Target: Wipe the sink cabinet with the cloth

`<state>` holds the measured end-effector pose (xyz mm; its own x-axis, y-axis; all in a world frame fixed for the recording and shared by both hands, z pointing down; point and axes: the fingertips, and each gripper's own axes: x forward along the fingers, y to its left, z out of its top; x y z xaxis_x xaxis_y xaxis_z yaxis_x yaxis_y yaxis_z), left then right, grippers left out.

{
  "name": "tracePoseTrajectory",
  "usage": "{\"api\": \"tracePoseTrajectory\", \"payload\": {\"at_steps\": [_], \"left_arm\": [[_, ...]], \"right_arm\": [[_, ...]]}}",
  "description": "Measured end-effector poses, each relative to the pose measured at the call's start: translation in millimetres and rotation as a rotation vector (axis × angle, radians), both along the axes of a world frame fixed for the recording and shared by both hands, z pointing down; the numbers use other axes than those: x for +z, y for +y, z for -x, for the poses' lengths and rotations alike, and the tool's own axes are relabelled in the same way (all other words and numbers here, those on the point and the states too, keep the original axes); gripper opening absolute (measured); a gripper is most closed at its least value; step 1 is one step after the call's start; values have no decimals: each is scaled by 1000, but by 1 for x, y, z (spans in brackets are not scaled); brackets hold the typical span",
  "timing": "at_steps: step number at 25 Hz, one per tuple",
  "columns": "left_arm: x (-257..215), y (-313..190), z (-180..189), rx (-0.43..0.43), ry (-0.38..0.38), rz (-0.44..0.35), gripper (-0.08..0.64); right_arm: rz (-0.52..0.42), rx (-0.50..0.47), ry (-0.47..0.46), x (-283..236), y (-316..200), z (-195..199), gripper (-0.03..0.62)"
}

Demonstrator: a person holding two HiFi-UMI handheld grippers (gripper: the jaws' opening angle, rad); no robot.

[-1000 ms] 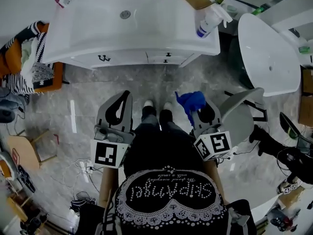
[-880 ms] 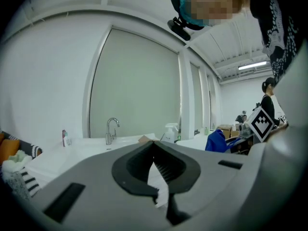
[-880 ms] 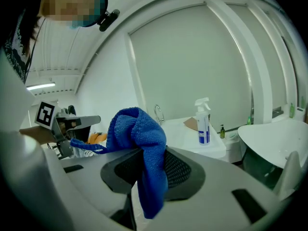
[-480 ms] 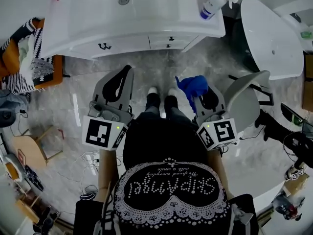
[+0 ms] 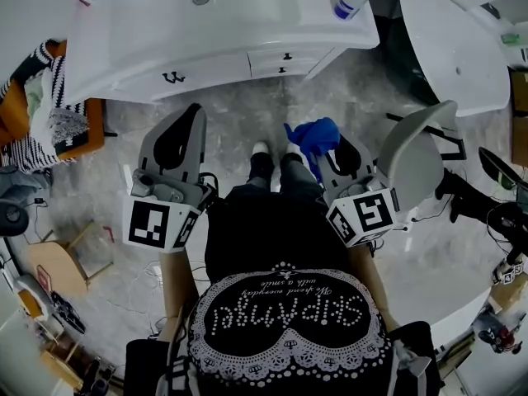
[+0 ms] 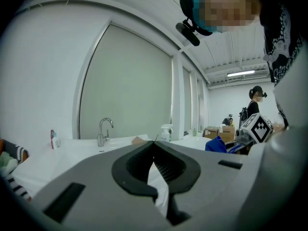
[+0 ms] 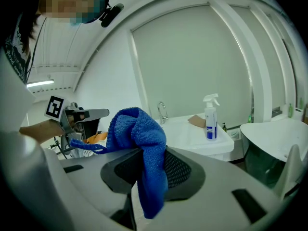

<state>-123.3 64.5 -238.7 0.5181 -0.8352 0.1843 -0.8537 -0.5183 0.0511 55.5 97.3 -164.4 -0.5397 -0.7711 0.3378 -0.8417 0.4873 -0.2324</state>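
The right tool point(image 7: 152, 150) clamped the blue cloth point(image 7: 136, 129) — well apart from the sink cabinet point(image 5: 216, 63); the left tool point(image 6: 154, 142) sat closed, empty. The shirt lettering point(image 5: 285, 318) was illegible.

Blue cloth point(image 7: 139, 143) droops, bunched; white sink cabinet point(image 5: 223, 63) doors seemingly shut.

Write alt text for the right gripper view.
The right gripper is shut on a blue cloth, which bunches above the jaws and hangs below them. Behind stands a white sink cabinet with a faucet and a spray bottle; the left gripper shows at left.
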Motion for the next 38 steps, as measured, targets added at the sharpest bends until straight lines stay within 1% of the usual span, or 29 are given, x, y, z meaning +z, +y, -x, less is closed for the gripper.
{"api": "tracePoseTrajectory", "payload": {"at_steps": [10,17,20,23,27,30,32,33,35,38], "left_arm": [[2,-1,12,16,16,9,3],[5,-9,13,-13,28,23,3],[8,-14,11,-28,40,28,3],[12,-17,8,-50,33,38,3],[13,-20,-8,-84,45,59,3],[11,-31,-27,-105,42,35,3],[13,-38,-37,-138,34,17,3],[16,-41,-42,-161,45,15,3],[31,-44,-51,-181,66,21,3],[62,-50,-61,-163,79,23,3]], "right_arm": [[0,29,12,-2,0,8,117],[-4,54,4,-2,-6,-5,117],[-5,53,11,-1,-12,-14,117],[-7,53,26,2,-17,-27,117],[29,36,40,12,-25,-47,117],[45,-3,61,25,-44,-57,117],[46,-35,66,37,-61,-57,117],[43,-47,62,44,-69,-55,117],[33,-58,51,62,-83,-51,117],[21,-55,35,96,-106,-43,117]]}}
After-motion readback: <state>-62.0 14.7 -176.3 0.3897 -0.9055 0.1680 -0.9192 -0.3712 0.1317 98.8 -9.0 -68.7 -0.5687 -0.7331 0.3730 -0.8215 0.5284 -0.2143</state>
